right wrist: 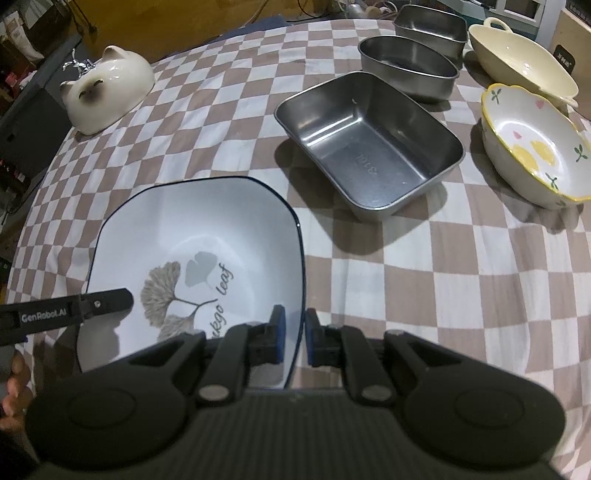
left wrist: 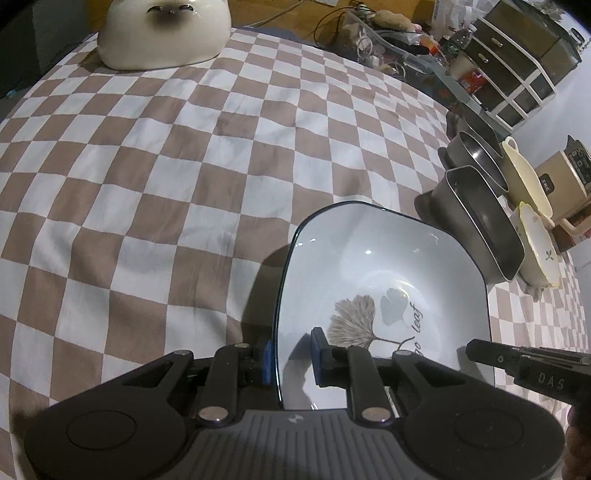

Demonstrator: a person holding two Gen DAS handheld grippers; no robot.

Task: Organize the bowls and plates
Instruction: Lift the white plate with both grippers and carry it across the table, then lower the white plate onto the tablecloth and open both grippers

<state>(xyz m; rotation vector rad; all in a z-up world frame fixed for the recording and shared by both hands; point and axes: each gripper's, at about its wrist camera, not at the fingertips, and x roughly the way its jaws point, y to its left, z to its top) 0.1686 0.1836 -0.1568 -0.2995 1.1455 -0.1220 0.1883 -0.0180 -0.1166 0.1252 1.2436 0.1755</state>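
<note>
A white square plate [left wrist: 384,273] with a dark blue rim and a ginkgo leaf print lies on the checkered cloth; it also shows in the right wrist view [right wrist: 192,236]. My left gripper [left wrist: 291,360] straddles its left rim, one blue pad on each side, shut on it. My right gripper [right wrist: 294,338] straddles its right rim in the same way, shut on it. Three steel trays [right wrist: 369,140] stand in a row behind the plate. A floral bowl [right wrist: 532,144] and a cream handled bowl [right wrist: 517,55] stand at the right.
A white cat-shaped ceramic dish [right wrist: 107,88] sits at the far left of the cloth, also in the left wrist view [left wrist: 162,33]. Clutter and a small drawer unit [left wrist: 517,62] stand beyond the table's far edge. The checkered cloth [left wrist: 147,184] covers the table.
</note>
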